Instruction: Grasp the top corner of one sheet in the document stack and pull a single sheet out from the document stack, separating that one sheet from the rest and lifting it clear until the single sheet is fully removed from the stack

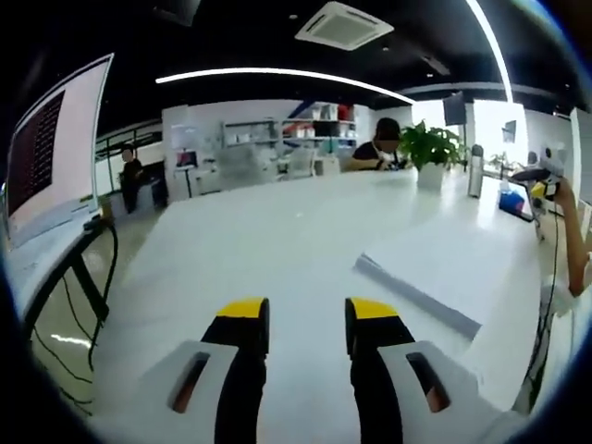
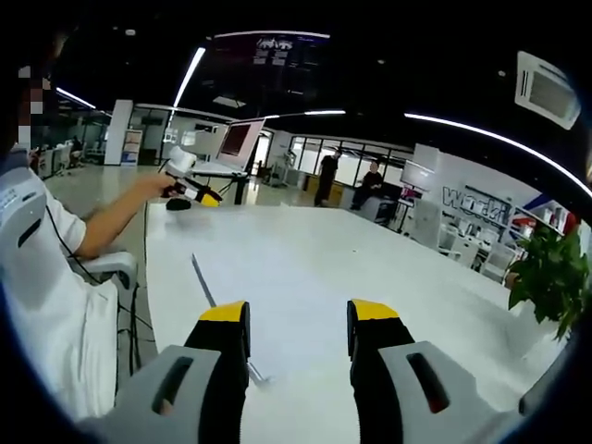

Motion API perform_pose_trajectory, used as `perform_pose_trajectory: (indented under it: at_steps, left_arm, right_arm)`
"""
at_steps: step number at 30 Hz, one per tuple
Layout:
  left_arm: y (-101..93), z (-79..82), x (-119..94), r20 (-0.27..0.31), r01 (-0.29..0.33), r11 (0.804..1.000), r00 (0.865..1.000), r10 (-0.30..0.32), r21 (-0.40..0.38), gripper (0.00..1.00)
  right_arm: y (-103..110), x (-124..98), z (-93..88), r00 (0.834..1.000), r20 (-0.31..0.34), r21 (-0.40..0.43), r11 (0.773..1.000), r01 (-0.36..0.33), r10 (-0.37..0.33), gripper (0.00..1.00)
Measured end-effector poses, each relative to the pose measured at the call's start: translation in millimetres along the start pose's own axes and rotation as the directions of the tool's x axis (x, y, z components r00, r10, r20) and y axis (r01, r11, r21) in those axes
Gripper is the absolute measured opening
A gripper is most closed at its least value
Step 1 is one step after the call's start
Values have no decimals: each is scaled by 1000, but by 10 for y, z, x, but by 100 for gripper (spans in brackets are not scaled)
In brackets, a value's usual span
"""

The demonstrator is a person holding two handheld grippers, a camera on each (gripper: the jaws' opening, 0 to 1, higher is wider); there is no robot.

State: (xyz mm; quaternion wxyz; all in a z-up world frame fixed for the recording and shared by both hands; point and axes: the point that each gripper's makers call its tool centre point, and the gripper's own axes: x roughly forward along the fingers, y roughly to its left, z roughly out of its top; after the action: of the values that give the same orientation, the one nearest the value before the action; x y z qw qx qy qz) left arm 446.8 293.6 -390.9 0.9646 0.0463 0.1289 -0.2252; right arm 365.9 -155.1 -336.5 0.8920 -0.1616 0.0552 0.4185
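Note:
A white document stack (image 1: 435, 268) lies flat on the white table (image 1: 277, 231), right of and ahead of my left gripper (image 1: 307, 314). The left gripper's yellow-tipped jaws stand open over bare table, with nothing between them. At the far right a hand holds the right gripper (image 1: 541, 190) above the table's edge. In the right gripper view, my right gripper (image 2: 298, 319) is open and holds nothing. The stack's thin grey edge (image 2: 208, 294) runs just left of its left jaw. Far off at the left, a hand holds the left gripper (image 2: 190, 190).
A monitor on a stand (image 1: 55, 148) stands past the table's left edge. A potted plant (image 1: 430, 148) and a bottle (image 1: 475, 171) stand at the far end, with a seated person (image 1: 379, 148) behind. A person's white sleeve (image 2: 46, 277) is at the left.

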Motion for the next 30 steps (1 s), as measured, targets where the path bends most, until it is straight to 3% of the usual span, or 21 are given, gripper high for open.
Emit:
perform_pose_trajectory:
  at_steps: [14, 19, 30]
  left_arm:
    - [-445, 320, -47, 93, 140, 989, 985, -144, 49, 43]
    - [-592, 346, -57, 105, 190, 980, 975, -196, 65, 46]
    - [-808, 427, -118, 105, 230, 968, 965, -241, 101, 51]
  right_arm:
    - [-31, -23, 46, 1000, 18, 4, 1000, 16, -16, 42]
    - [-44, -23, 48, 1000, 19, 6, 1000, 18, -18, 42]
    - [-49, -58, 117, 998, 46, 13, 999, 33, -34, 42]
